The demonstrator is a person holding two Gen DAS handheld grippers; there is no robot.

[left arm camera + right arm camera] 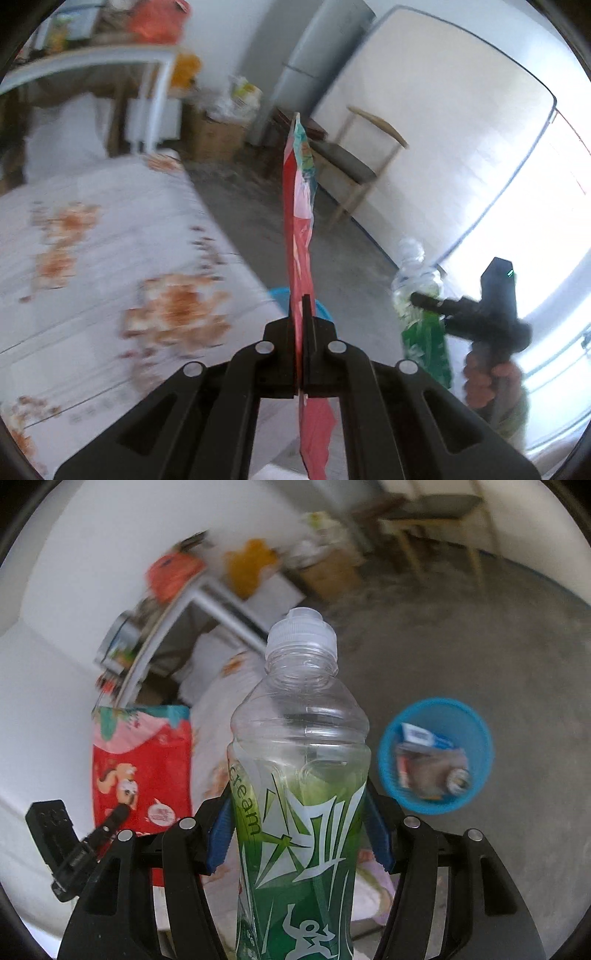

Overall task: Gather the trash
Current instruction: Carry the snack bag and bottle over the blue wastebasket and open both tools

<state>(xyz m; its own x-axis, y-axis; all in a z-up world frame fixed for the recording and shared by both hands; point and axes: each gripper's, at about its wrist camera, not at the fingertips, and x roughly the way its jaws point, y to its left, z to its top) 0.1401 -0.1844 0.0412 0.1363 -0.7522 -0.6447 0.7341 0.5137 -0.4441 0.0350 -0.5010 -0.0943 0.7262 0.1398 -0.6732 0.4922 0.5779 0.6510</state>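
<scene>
Left gripper (303, 314): jaws pinched flat on a red printed foil snack wrapper (299, 206), edge-on between them. Right gripper (299, 830): jaws clamp a clear green-labelled plastic bottle (299, 775) upright. Round blue plastic bin (480, 738) on the floor beyond.

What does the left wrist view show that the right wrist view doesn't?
Left wrist only: the person's hand on the right gripper's handle, the grey fridge, and the red snack bag seen edge-on, pinched in the shut left gripper.

Right wrist only: the trash inside the blue bin, the bottle's cap, and the bag's printed face.

Both: the snack bag, the green-labelled bottle held in the right gripper, the blue bin, the floral tablecloth, the wooden chair.
</scene>
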